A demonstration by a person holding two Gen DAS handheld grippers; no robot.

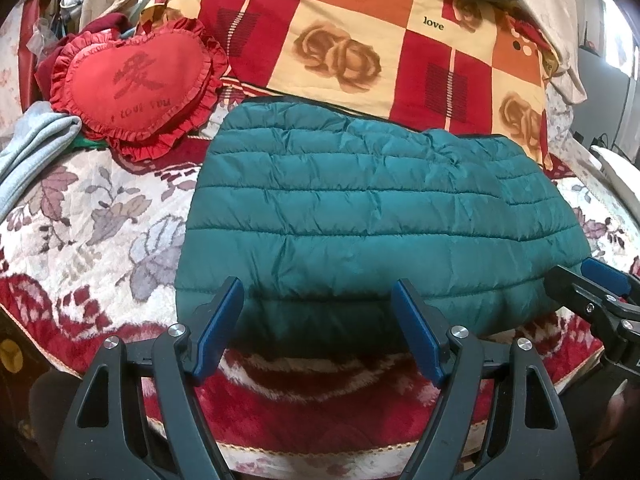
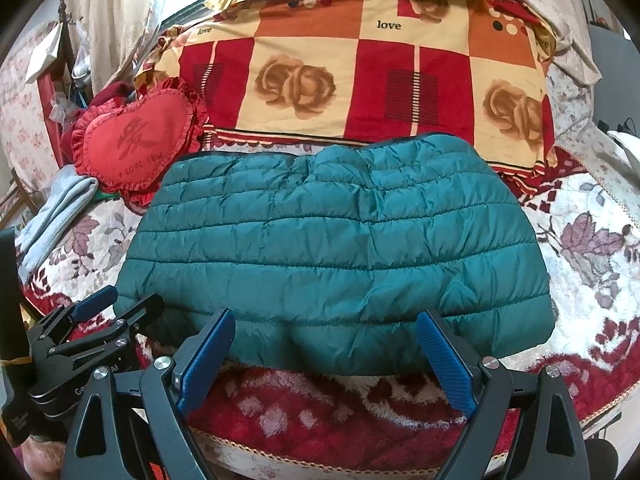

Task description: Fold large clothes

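While it lies folded into a compact, puffy rectangle, the teal quilted jacket (image 1: pixel 360 216) (image 2: pixel 332 248) rests flat on the floral blanket (image 1: pixel 92 216) (image 2: pixel 592 248), with its near edge close to the blanket's near border. Nothing grips it.

Just in front of that near edge, the left gripper (image 1: pixel 318 328) (image 2: pixel 116 304) is at the jacket's near left part and the right gripper (image 2: pixel 326 354) (image 1: pixel 592 276) at its near right part. Both have their jaws spread wide and hold nothing. The blue pads (image 1: pixel 218 328) of the left one overlap the jacket's edge in the left wrist view, but I cannot tell if they touch the cloth.

Beyond the far edge of the jacket is a checked quilt (image 1: pixel 360 36) (image 2: pixel 360 72) with roses and the word "love". To the far left sits a red heart-shaped cushion (image 1: pixel 136 84) (image 2: pixel 136 144) with a frill, near the jacket's far left corner. A grey cloth (image 1: pixel 32 148) (image 2: pixel 56 212) lies at the left of the cushion.
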